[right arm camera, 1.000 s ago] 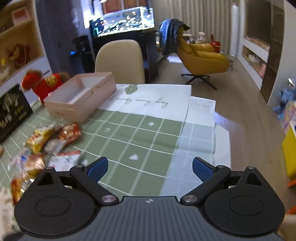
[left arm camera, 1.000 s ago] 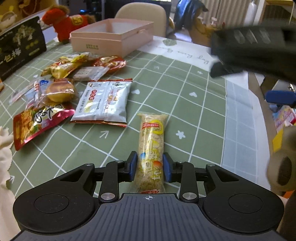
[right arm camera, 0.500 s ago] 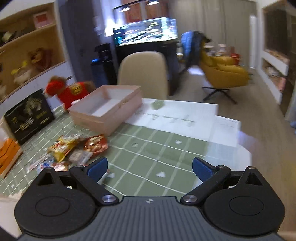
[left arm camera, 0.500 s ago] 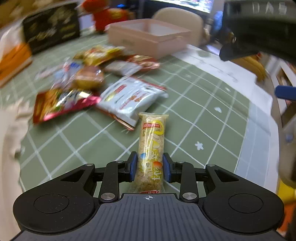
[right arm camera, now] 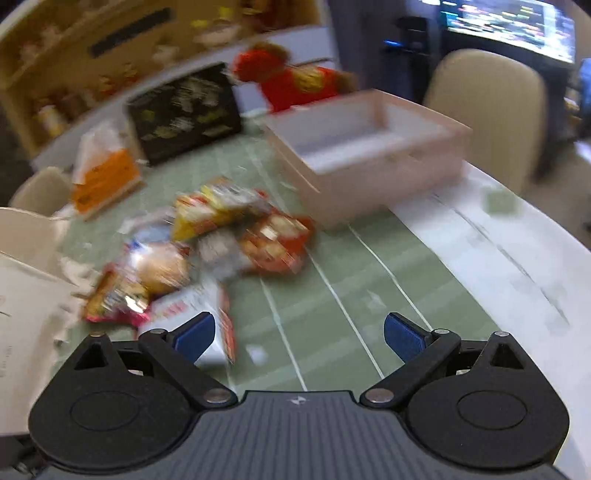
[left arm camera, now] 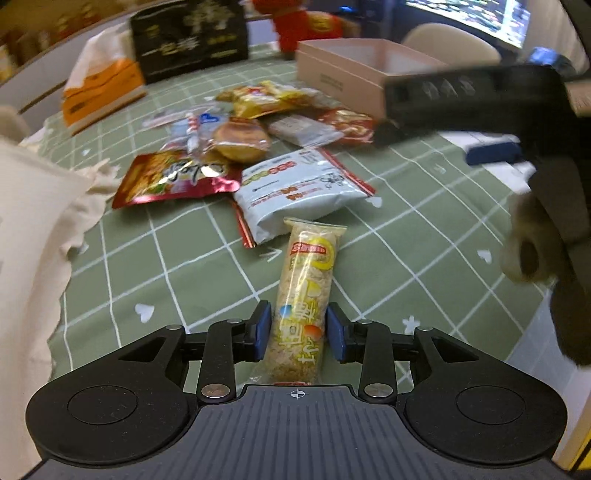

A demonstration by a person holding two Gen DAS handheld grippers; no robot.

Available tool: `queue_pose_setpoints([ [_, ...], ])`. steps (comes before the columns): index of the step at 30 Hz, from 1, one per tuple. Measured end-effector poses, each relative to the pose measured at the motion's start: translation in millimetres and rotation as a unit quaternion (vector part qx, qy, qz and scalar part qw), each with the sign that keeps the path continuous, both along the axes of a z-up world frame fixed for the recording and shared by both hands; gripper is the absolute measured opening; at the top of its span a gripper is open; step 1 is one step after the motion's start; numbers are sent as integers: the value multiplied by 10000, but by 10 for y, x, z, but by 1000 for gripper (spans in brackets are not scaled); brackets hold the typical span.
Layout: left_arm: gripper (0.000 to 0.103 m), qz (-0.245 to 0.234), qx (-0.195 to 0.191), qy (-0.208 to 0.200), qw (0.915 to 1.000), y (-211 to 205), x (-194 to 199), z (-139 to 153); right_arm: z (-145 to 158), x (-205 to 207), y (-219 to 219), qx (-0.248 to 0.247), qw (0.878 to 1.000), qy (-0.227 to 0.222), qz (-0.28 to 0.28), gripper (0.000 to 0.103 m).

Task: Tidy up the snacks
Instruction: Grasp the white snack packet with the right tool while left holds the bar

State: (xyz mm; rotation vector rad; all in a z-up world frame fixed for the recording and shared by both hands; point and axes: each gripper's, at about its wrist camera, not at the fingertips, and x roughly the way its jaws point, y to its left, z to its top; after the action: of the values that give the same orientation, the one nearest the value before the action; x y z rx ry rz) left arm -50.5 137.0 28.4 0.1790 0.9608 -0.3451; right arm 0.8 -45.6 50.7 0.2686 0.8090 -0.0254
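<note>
A long yellow snack bar (left arm camera: 306, 280) in a clear wrapper points away from me over the green checked tablecloth (left arm camera: 166, 266). My left gripper (left arm camera: 299, 328) has it between its blue pads, which still touch its sides while the jaws are opening. The bar's far end reaches a white packet (left arm camera: 299, 188) at the front of the loose snack pile (right arm camera: 221, 236). My right gripper (right arm camera: 299, 332) hovers open over the cloth with nothing between its fingers. In the left wrist view it is a blurred black body (left arm camera: 480, 96) at the upper right. The open pink box (right arm camera: 388, 173) stands behind the pile.
A red packet (left arm camera: 173, 177), a wrapped bun (left arm camera: 240, 138) and yellow packets (left arm camera: 266, 98) lie in the pile. A black box (left arm camera: 188, 37), an orange tissue box (left arm camera: 99, 85) and a red plush (left arm camera: 306, 22) line the back. Cream cloth (left arm camera: 33, 240) hangs left; a chair (right arm camera: 491, 110) stands behind.
The left gripper has rolled and swung left with the bar between its pads, which stand slightly wider. The right gripper has swept left and turned from the room toward the pile and box.
</note>
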Motion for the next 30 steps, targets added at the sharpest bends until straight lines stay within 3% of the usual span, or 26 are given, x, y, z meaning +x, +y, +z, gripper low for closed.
queue_pose_setpoints([
  [3,36,225,-40,179,9996,7,16,29,-100,425,231,108,9945,474,931,99],
  [5,36,291,-18,210,9994,-9,33,33,-184,633,533,53,9821,732,1732,98],
  [7,36,339,21,219,9992,-34,54,36,-250,749,873,-430,9682,826,2321,99],
  [9,36,410,52,229,9989,-61,79,36,-331,802,1169,-1281,9540,894,2558,100],
  [10,35,465,49,248,9986,-70,91,38,-339,803,1228,-1427,9498,831,2658,101],
  [15,37,564,-66,313,9979,-72,123,56,-294,749,999,-1146,9531,819,2679,93],
  [20,49,127,-79,302,9994,-216,118,56,-221,532,326,-1003,9642,897,2286,87],
  [25,38,-112,-139,300,9994,-340,129,67,-208,347,-189,-1259,9756,891,1561,86],
  [30,34,-97,-511,514,9973,-207,221,80,-168,96,-475,-1010,9803,1123,1275,86],
])
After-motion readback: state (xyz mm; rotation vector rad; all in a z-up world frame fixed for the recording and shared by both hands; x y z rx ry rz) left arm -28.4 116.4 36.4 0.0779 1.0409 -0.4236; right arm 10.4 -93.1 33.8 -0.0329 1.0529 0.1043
